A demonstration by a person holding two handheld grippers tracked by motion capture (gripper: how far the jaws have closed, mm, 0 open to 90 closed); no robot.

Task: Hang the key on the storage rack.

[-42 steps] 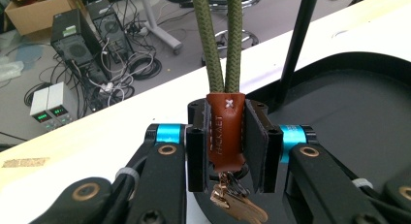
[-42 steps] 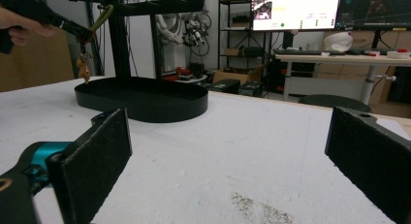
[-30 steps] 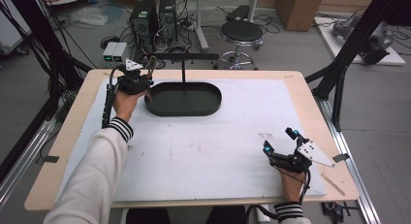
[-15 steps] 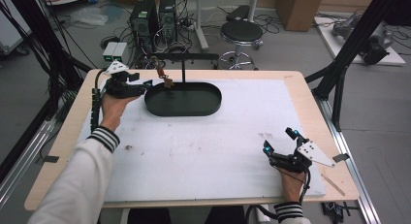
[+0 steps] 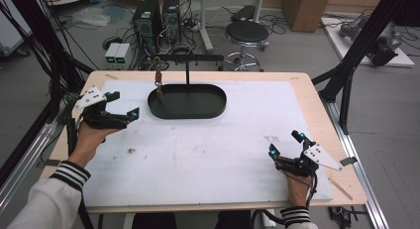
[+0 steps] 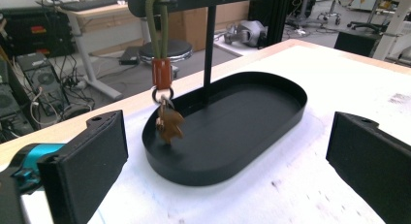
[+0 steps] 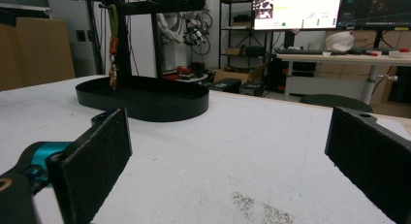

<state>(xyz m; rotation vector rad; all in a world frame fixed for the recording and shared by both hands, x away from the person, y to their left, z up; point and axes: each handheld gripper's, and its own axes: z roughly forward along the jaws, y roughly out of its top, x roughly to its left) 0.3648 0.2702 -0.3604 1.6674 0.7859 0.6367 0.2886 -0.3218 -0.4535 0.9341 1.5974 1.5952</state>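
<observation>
A black oval tray [image 5: 216, 109] with a T-shaped rack [image 5: 187, 57] stands at the table's far middle. From the rack's left peg hangs a keychain [image 5: 159, 79]: olive loop, orange band, brass leaf charm [image 6: 170, 126] dangling over the tray [image 6: 271, 112]. My left gripper [image 5: 124, 107] is open and empty, left of the tray and apart from it, its jaws wide in the left gripper view. At the near right my right gripper [image 5: 284, 144] rests open and empty on the white mat, with the tray [image 7: 145, 104] and keychain [image 7: 113, 44] far ahead in its view.
A white mat [image 5: 213, 149] covers most of the wooden table [image 5: 317, 100]. Small dirt specks [image 5: 131, 150] lie near the left hand. Black frame posts [image 5: 364, 45] stand at both sides, with a stool [image 5: 246, 33] and computers [image 5: 153, 16] behind the table.
My left gripper has drawn back from the rack toward the near left, open and empty, leaving the keychain hanging on the peg. The right gripper has stayed still.
</observation>
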